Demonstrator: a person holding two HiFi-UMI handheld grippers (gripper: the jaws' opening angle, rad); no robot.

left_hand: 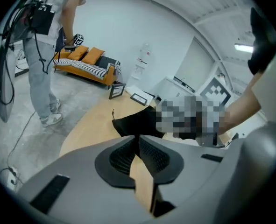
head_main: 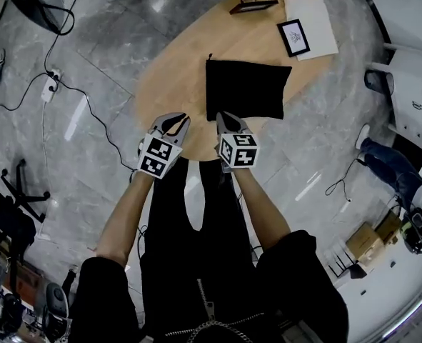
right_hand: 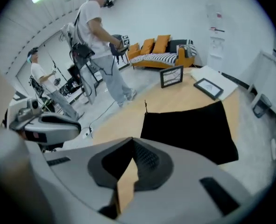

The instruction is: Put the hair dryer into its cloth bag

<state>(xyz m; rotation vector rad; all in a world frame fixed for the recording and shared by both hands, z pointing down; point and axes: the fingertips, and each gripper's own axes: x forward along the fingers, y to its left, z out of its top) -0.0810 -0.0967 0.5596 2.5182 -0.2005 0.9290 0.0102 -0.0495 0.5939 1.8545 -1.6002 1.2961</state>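
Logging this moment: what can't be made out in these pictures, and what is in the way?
- Hair dryer: seen in no view. Whether it lies inside the black cloth bag cannot be told; the cloth would hide it.
- The bag's right part, left gripper view: covered by a mosaic patch.
- Small framed picture, head view: its print is too small to read.

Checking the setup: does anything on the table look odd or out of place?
Nothing spilled or askew. One oddity: no hair dryer shows in any view; the black cloth bag lies on the oval wooden table; left gripper and right gripper are shut, empty.
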